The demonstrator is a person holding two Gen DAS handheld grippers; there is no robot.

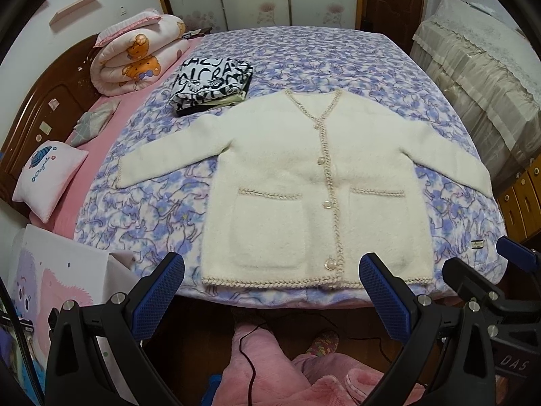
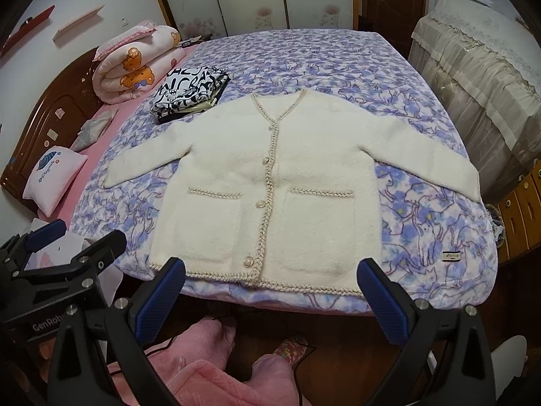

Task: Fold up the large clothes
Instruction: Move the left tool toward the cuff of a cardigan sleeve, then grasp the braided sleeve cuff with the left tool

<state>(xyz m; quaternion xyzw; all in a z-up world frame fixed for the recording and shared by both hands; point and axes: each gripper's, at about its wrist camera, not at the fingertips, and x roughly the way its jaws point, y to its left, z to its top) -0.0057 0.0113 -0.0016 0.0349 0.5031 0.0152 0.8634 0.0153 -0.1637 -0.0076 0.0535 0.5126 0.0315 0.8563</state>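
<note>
A cream cardigan [image 1: 304, 182] lies flat and face up on the blue flowered blanket [image 1: 355, 64] that covers the bed, buttoned down the front, its hem along the blanket's near edge at 6 o'clock and its neckline toward 12 o'clock. Both sleeves are spread out, one reaching to 9 o'clock and the other to 3 o'clock. Just beyond the shoulder at 11 o'clock sits a folded black-and-white printed cloth [image 1: 213, 84], its near edge touching or just beside the cardigan. Farther toward 10 o'clock a rolled pink quilt [image 1: 138, 54] rests by the dark wooden headboard [image 1: 44, 108], with a small pink pillow [image 1: 50, 176] at 9 o'clock. The left gripper [image 1: 272, 296] hangs above the near edge of the bed with its jaws wide apart and nothing between them, in front of the hem. The right gripper [image 2: 272, 299] is likewise spread wide and empty, over the hem beside it. Pink fleece trousers [image 2: 203, 372] of the person show below at 6 o'clock.
</note>
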